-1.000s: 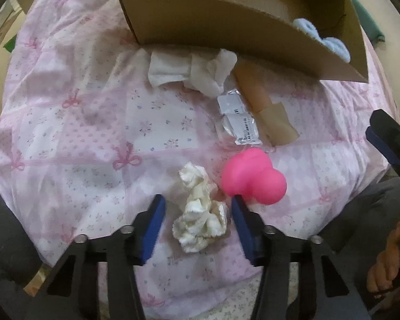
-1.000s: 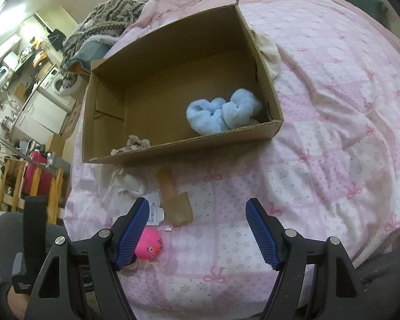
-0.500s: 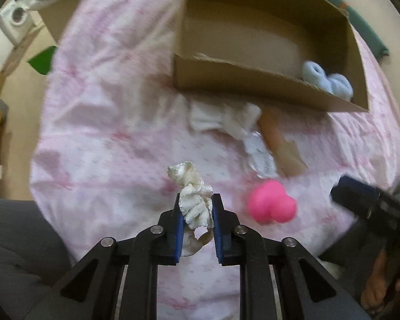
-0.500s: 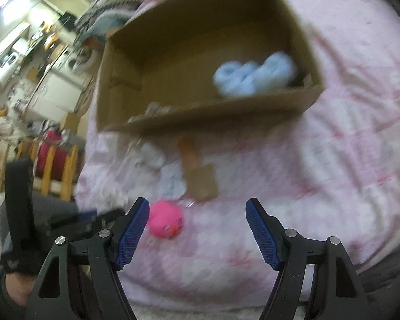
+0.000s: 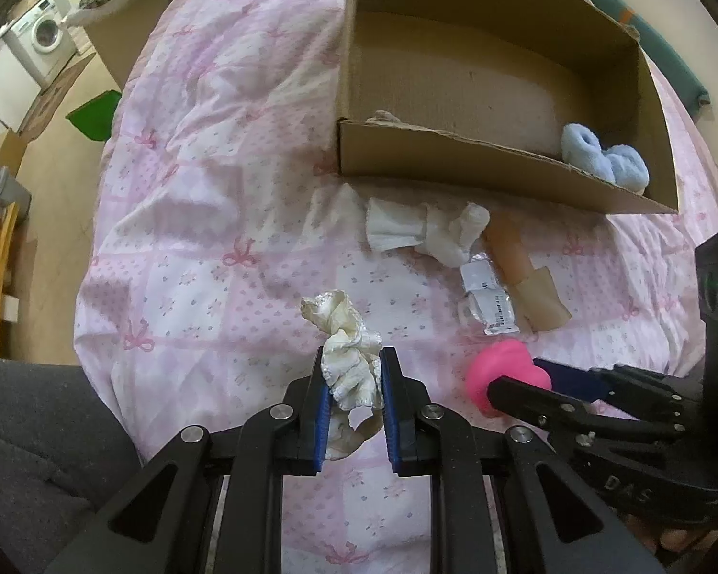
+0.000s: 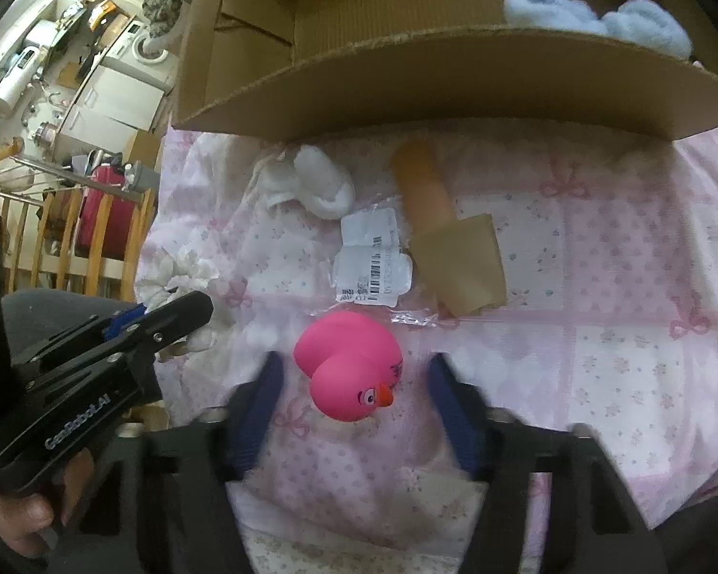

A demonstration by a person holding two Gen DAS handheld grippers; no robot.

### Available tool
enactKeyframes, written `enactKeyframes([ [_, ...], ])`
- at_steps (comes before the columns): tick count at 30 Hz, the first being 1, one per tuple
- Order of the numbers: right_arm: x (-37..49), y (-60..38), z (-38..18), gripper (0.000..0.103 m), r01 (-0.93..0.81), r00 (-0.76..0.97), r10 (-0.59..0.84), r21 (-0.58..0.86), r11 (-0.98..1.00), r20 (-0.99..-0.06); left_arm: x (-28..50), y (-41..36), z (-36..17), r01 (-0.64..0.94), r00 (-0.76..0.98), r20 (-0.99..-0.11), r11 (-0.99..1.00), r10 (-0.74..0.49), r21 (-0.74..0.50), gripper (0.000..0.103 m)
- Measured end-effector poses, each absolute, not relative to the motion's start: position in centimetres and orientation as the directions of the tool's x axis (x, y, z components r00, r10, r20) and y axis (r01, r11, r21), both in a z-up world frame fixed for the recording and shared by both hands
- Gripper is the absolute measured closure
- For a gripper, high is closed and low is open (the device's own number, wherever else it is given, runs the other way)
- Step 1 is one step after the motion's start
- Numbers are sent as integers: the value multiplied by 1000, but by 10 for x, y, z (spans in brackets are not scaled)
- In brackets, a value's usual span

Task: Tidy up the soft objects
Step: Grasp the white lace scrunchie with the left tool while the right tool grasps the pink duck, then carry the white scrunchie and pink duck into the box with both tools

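My left gripper (image 5: 352,373) is shut on a cream ruffled scrunchie (image 5: 344,344) and holds it above the pink bedspread (image 5: 206,220). My right gripper (image 6: 354,373) is open, its fingers on either side of a pink rubber duck (image 6: 349,368) lying on the bedspread. The duck also shows in the left wrist view (image 5: 502,373), partly behind the right gripper. An open cardboard box (image 5: 478,162) lies further back with a light blue fluffy item (image 5: 603,162) inside. White socks (image 5: 426,232) lie in front of the box.
A beige tube-shaped item (image 6: 450,234) and a clear labelled plastic packet (image 6: 371,258) lie between the duck and the box. The bed's left edge drops to the floor, with a washing machine (image 5: 43,33) and wooden furniture (image 6: 72,220) beyond.
My left gripper closed on the scrunchie and lifted it off the bedspread. My right gripper moved down and forward until its open fingers straddle the pink duck.
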State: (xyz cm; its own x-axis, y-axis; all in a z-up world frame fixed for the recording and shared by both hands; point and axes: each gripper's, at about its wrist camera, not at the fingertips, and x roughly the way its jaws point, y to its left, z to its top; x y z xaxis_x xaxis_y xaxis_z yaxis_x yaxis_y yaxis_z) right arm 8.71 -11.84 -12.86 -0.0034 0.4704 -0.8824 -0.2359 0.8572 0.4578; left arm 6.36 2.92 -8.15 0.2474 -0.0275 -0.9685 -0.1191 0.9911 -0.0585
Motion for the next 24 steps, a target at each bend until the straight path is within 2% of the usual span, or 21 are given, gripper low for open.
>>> enactKeyframes([
  [12,72,-137,-92,63,-287,119,434,387,876,-893,64,26,-75,-126,275,-961,989,-41,-78,86],
  [24,66,-157,-61,63,-269,247,421,355,895,-873,56,22,-57,-103,342,-939,993,-25,-64,86],
])
